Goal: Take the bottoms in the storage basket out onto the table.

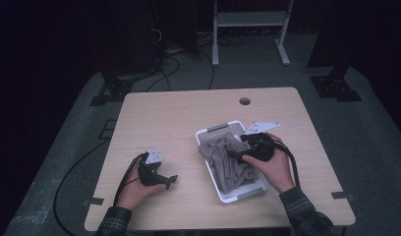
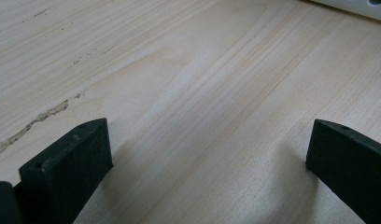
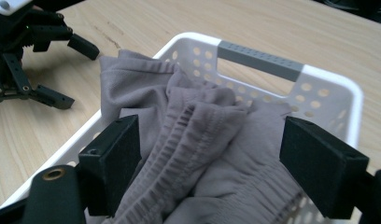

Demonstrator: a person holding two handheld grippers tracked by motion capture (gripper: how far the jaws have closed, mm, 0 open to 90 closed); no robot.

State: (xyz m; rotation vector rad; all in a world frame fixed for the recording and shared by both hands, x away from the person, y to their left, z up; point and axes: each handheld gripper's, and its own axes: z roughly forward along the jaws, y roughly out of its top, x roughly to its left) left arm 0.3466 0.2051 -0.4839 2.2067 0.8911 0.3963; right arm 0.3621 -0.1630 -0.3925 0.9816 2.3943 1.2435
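right tool (image 3: 209, 163) hovers spread over grey cloth (image 3: 202, 135) heaped in the white basket (image 3: 328, 93); best pinch the ribbed waistband fold squarely; left tool (image 1: 161, 180) rests spread on the counter (image 1: 179, 118)

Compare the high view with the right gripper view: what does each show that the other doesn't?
High view alone: the person's right hand, holding the right tool over the white perforated plastic basket, and the round hole in the light wooden table.

Right gripper view alone: the ribbed waistband on the grey crumpled cloth.

Both: basket, cloth, and left tool on the table.
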